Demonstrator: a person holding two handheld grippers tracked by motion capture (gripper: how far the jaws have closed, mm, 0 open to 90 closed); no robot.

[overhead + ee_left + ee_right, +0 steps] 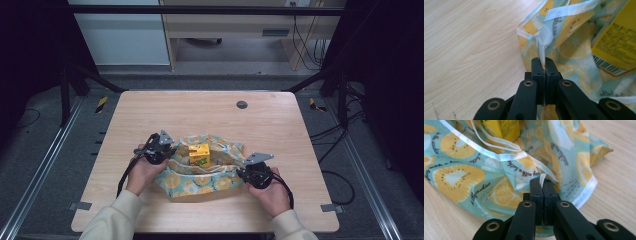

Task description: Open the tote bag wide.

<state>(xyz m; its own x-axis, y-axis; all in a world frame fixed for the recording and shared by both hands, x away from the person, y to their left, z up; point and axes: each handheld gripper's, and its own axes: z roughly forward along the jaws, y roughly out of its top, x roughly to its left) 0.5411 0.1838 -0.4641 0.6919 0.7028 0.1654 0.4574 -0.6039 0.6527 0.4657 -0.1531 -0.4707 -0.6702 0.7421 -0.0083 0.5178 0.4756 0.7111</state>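
With each hand-held gripper pinching a strap, left [545, 65] and right [542, 185], you have the lemon-print bag [202, 177] lying on the bench [210, 107] with the yellow carton [198, 154] inside. Next, I judge, lift both evenly so the carton stays put.

A fruit-print cloth bag [202, 175] lies crumpled on the wooden tabletop [200, 112], with a yellow carton [199, 154] standing in its open middle. The left gripper [159, 148] sits at the bag's left edge, the right gripper [256, 170] at its right edge, each in a hand. A grey grommet [242, 104] lies beyond the bag.
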